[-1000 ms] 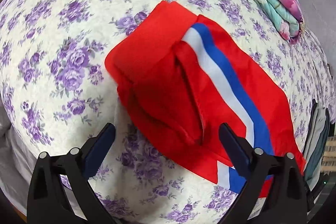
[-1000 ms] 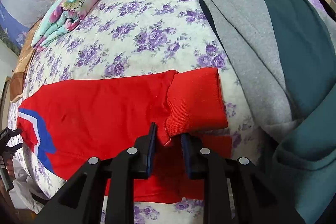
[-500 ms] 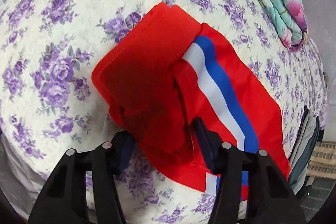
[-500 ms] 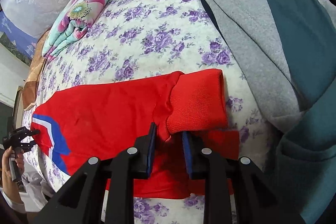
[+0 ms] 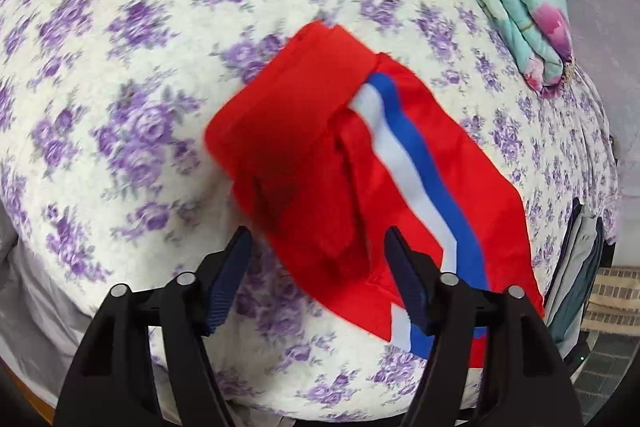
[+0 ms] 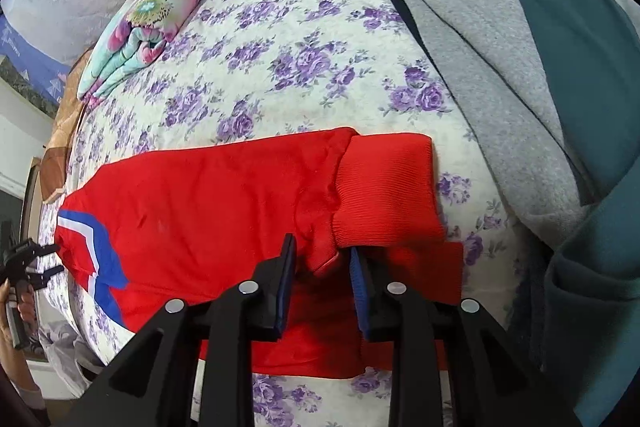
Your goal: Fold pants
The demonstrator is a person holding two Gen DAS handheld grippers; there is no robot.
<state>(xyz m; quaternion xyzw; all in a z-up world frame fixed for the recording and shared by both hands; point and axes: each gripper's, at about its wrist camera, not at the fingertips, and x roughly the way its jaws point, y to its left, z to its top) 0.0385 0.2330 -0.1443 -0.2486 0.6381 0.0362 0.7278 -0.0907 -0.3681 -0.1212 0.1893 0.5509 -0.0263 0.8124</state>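
My left tool (image 5: pixel 318 247): pointing steeply down, jaws apart and just widening again, red cloth between them, pads off it. My right tool (image 6: pixel 322 259): steeply down, jaws narrow, easing apart, a fold of cloth between them. My left hand (image 6: pixel 18 301): wrapped round its handle.

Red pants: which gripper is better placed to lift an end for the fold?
Right. The right gripper straddles a raised fold of the red pants beside the ribbed cuff. The left gripper has just been reopening, its pads clear of the cloth.
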